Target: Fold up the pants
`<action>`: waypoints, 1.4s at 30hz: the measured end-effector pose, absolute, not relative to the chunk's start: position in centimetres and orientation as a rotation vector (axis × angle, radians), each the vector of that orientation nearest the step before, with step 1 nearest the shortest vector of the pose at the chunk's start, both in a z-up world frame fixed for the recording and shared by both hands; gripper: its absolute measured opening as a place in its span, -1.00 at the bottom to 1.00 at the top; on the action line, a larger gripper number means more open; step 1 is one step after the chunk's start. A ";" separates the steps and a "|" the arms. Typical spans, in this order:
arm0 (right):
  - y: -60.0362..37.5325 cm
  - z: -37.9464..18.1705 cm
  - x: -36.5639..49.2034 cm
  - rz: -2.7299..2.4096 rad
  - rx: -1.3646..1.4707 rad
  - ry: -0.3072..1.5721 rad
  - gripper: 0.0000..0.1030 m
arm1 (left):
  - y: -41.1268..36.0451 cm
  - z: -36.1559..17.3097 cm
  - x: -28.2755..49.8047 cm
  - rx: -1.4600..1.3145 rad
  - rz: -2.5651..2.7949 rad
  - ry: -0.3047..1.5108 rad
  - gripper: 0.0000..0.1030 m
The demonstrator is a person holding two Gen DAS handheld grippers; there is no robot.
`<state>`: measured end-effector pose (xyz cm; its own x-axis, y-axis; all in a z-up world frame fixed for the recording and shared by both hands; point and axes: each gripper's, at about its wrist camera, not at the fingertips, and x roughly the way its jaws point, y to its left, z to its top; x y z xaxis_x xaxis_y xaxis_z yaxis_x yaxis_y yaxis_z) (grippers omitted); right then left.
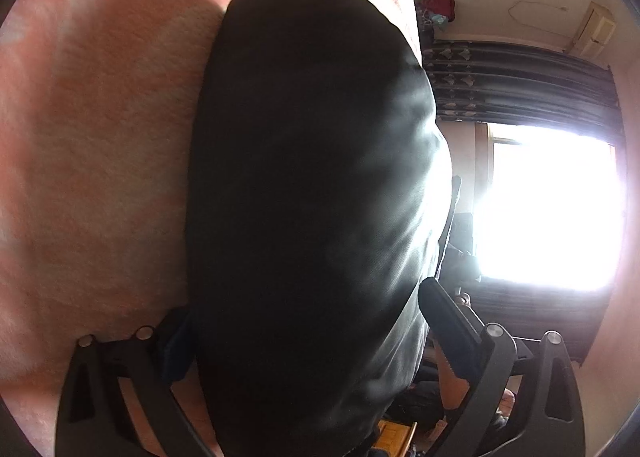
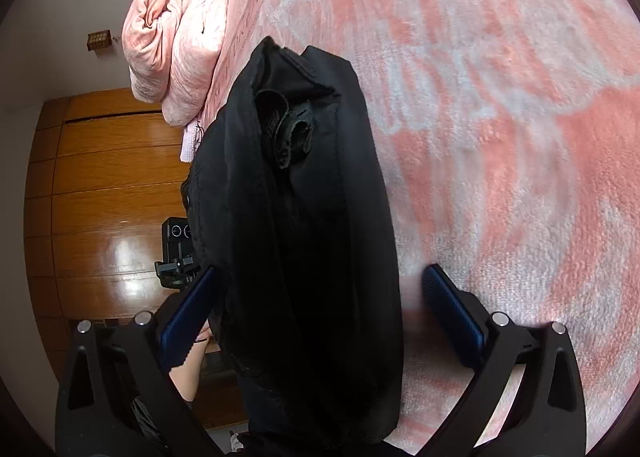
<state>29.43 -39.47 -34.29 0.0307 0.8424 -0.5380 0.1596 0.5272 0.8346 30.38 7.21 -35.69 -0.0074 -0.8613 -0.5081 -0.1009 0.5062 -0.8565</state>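
Observation:
The black pants (image 1: 304, 185) lie in a thick folded bundle on the pink bed cover (image 1: 92, 161). In the left wrist view the bundle passes between the fingers of my left gripper (image 1: 308, 309), whose jaws stand wide apart around the cloth. In the right wrist view the pants (image 2: 304, 241) run between the fingers of my right gripper (image 2: 320, 289), also wide open. A waistband end with a drawstring loop (image 2: 286, 129) shows at the bundle's far end. Both grippers straddle the cloth; neither pinches it.
A rolled pink quilt (image 2: 176, 41) lies at the bed's far edge. A wooden wardrobe (image 2: 100, 193) and a tripod-mounted device (image 2: 176, 253) stand beside the bed. A bright window (image 1: 548, 205) with dark curtains (image 1: 516, 81) is at the right in the left wrist view.

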 end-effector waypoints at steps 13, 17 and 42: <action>-36.5 -32.6 28.8 0.734 0.827 1.388 0.05 | 5.9 -34.8 30.3 -0.817 -0.662 1.419 -0.05; -36.2 -30.6 28.4 0.736 0.807 1.355 -0.16 | 5.1 -33.5 30.4 -0.778 -0.648 1.399 -0.24; -24.7 -24.8 44.9 0.846 0.643 1.316 -0.22 | 14.5 -25.6 40.6 -0.707 -0.537 1.260 -0.36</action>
